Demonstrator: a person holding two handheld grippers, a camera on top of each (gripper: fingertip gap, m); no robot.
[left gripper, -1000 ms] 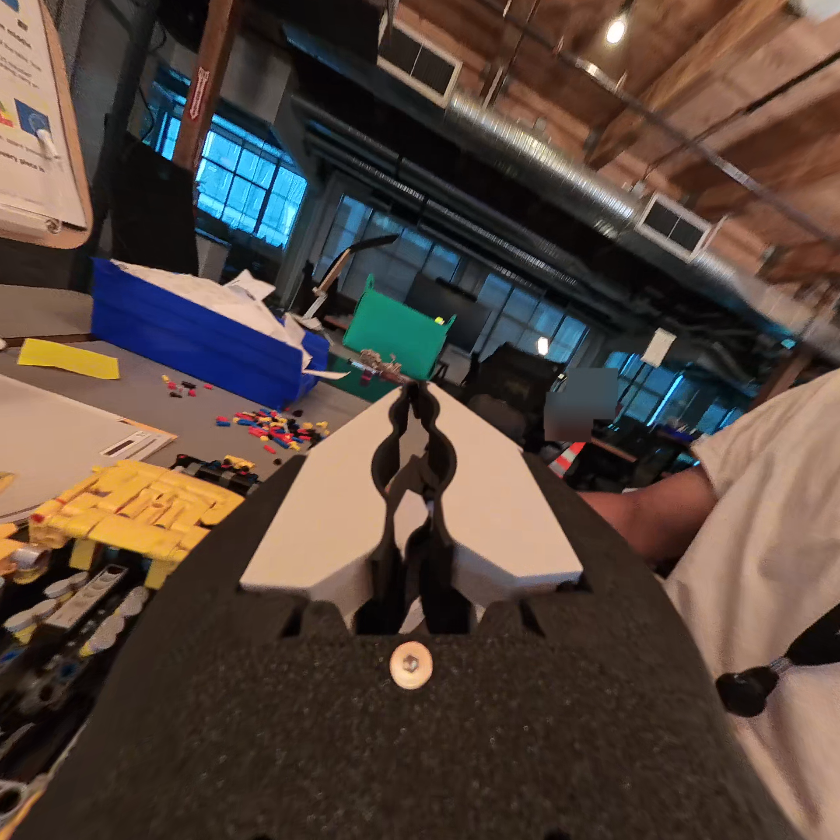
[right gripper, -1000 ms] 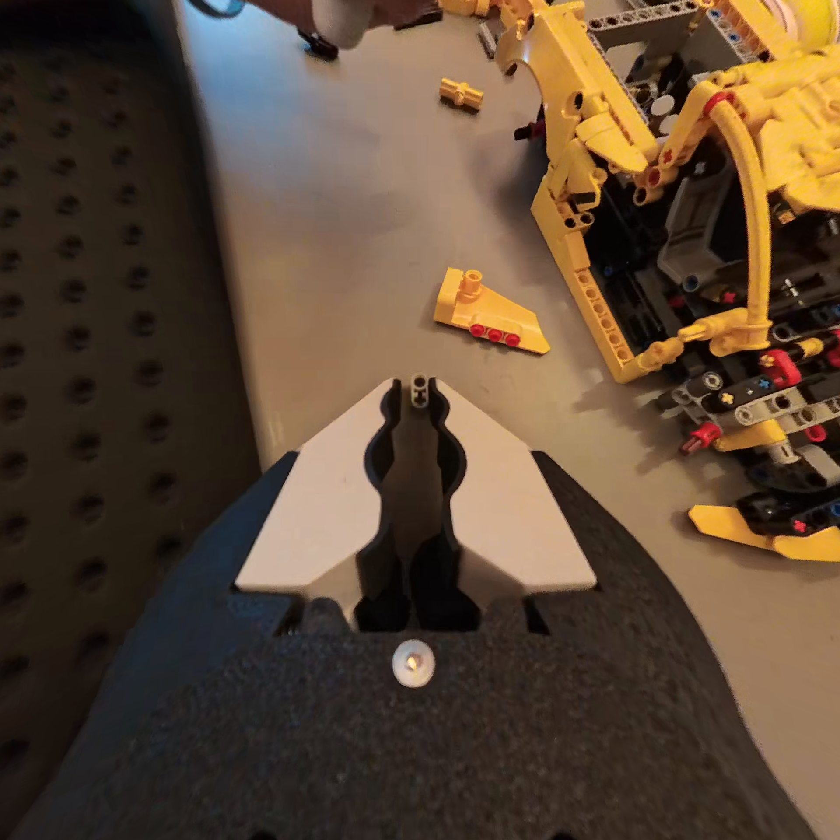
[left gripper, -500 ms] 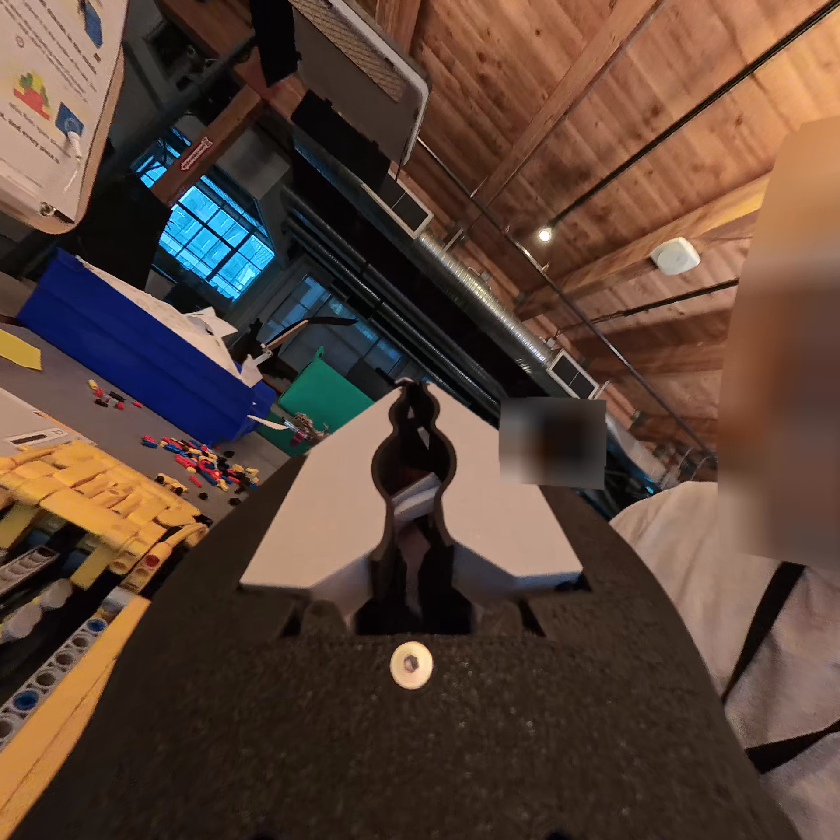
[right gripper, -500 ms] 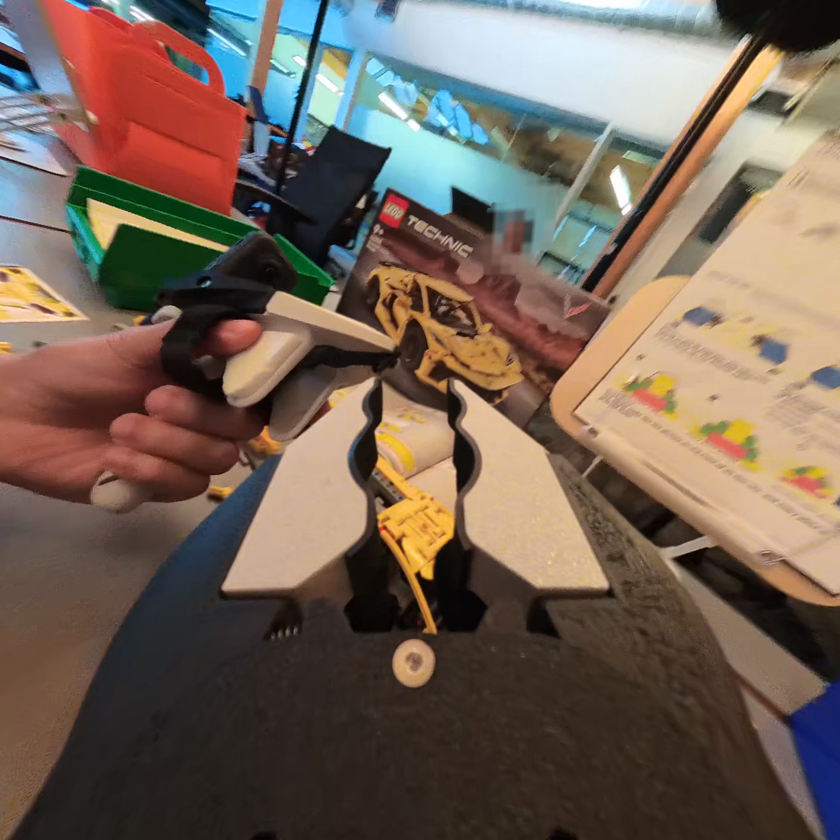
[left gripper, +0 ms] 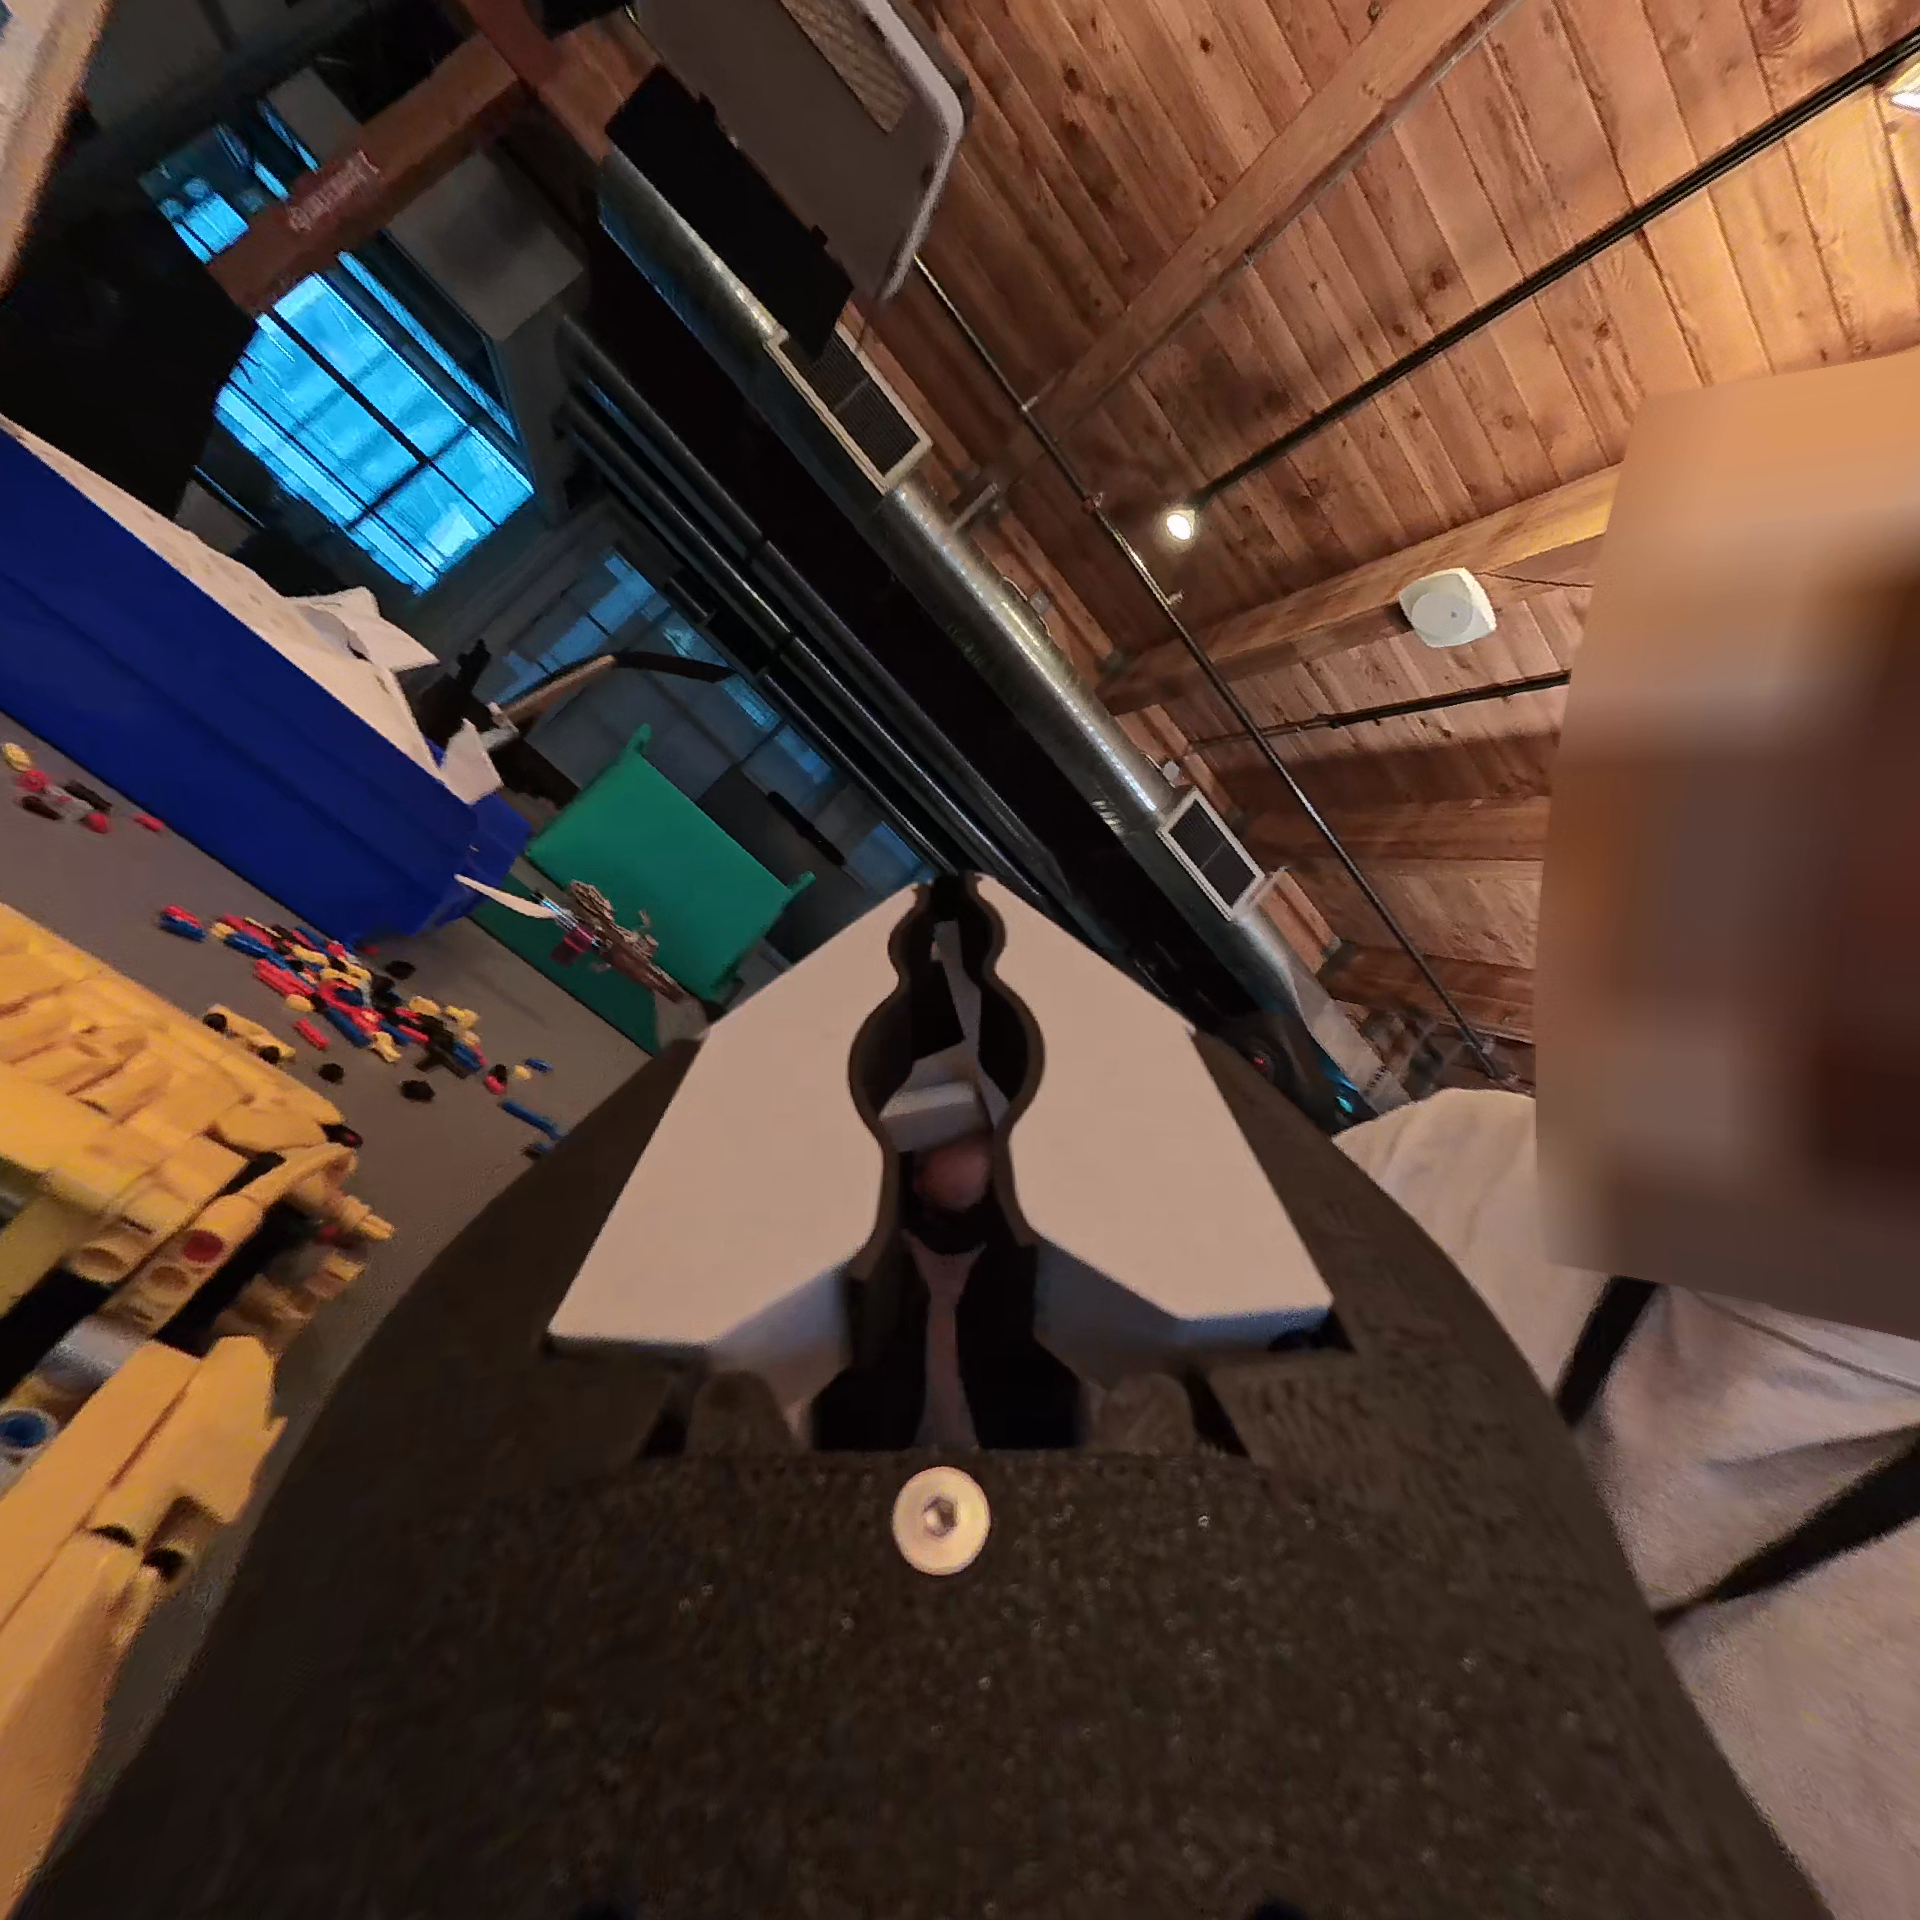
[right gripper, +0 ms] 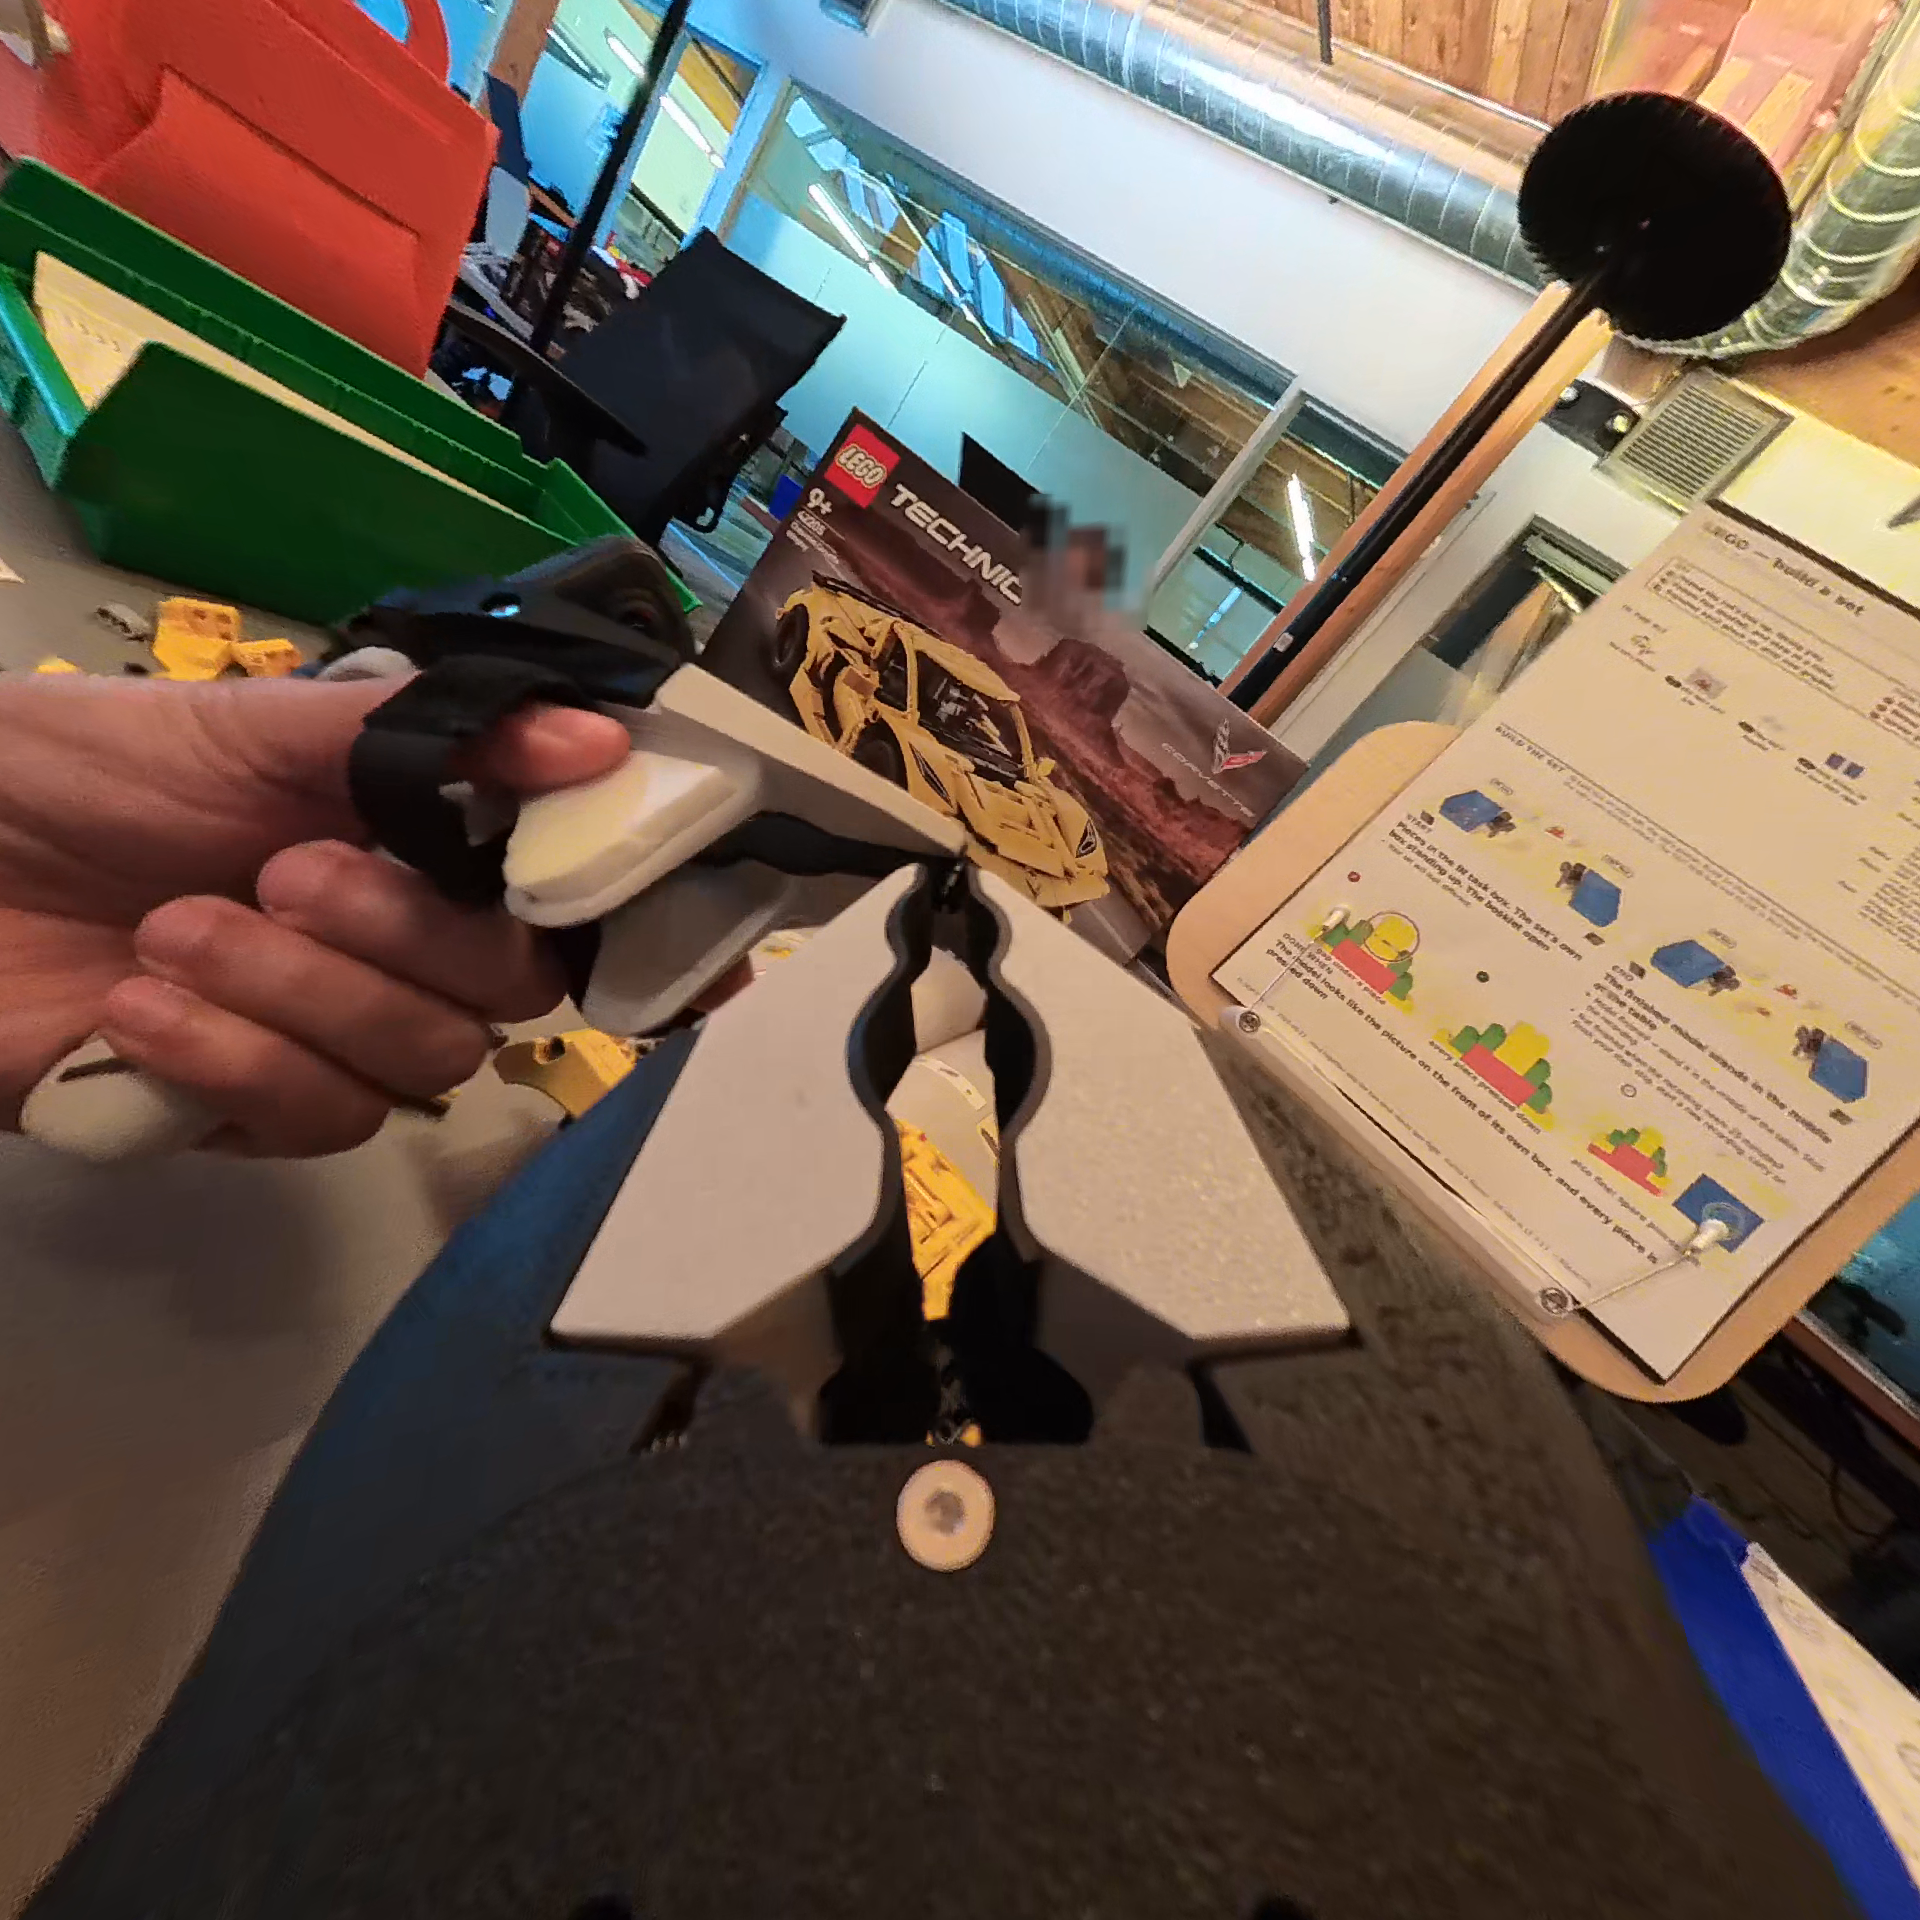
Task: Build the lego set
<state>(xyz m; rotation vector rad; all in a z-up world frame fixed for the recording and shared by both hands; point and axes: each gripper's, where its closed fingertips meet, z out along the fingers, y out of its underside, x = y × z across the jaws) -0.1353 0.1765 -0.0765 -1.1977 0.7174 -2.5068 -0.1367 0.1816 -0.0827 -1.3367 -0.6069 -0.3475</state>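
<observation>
My left gripper (left gripper: 951, 899) is shut and tilted up toward the ceiling. In the right wrist view a hand (right gripper: 208, 883) holds it, and its tip (right gripper: 951, 847) touches the tips of my right gripper (right gripper: 948, 894). The right jaws stand a narrow gap apart around a small dark piece (right gripper: 948, 881) that is too small to identify. The partly built yellow lego car (left gripper: 135, 1122) lies on the table at the lower left. It also shows through the right jaws (right gripper: 940, 1205). Both grippers are lifted off the table.
Loose small bricks (left gripper: 343, 997) lie on the grey table by a blue bin (left gripper: 208, 727) and a green bin (left gripper: 665, 873). The right wrist view shows the set's box (right gripper: 997, 727), an instruction board (right gripper: 1621, 935), a green tray (right gripper: 260, 468), a red bin (right gripper: 260, 177) and loose yellow parts (right gripper: 208, 639). The grippers are tip to tip, or close to it.
The right gripper rose from the table, opened, then narrowed again at the left gripper's tip. The left gripper tilted further up and stayed shut.
</observation>
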